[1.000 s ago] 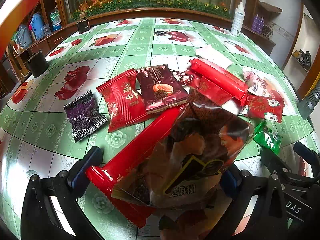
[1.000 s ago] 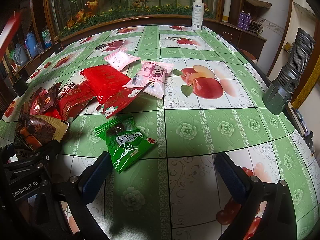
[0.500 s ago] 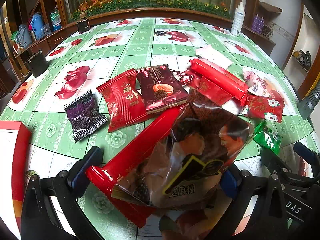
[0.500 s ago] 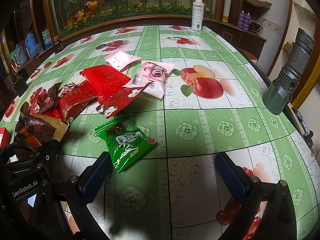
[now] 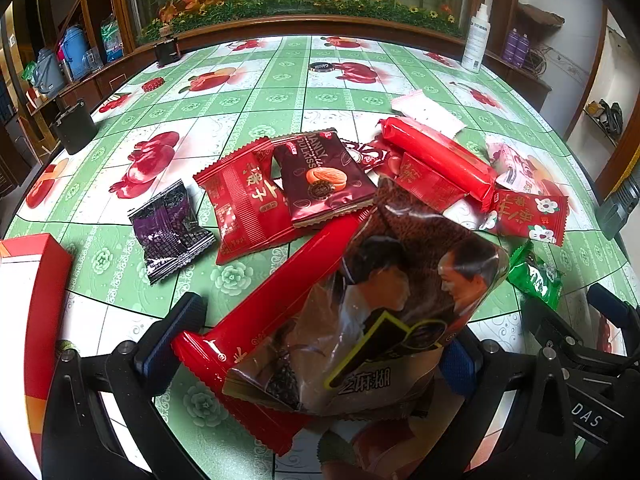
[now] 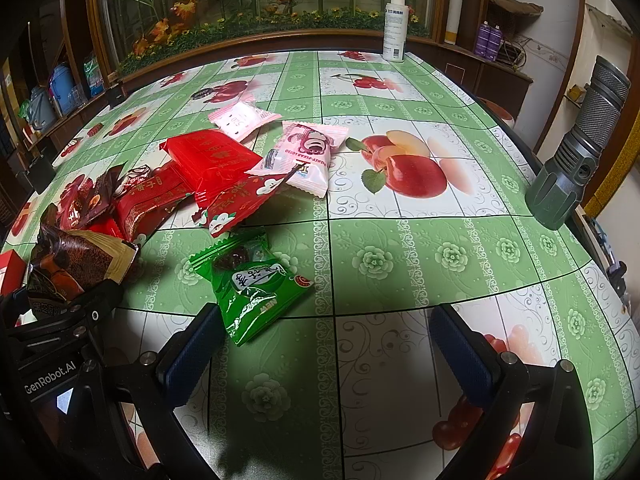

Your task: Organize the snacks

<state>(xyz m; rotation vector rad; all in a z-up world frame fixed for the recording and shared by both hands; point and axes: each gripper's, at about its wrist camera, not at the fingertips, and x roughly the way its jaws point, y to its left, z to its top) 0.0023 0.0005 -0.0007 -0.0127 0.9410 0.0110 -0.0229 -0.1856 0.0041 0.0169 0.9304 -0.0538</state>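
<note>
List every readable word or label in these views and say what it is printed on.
"MANLY" on the dark maroon almond snack packet.
"GenRobot.AI" on the left gripper body, seen from the right wrist view.
"DAS" on the right gripper body, seen from the left wrist view.
Chinese lettering on the red, green and brown packets, and the spray bottle label: too small or unclear to transcribe.

Both cameras sit low over the table [image 6: 400,240] and look forward across it toward the planter wall. The left wrist view is very near the brown snack bag [image 5: 380,320]. The right wrist view stands further right. Both views share the green snack packet [image 6: 256,284] and the spray bottle [image 5: 476,40].
</note>
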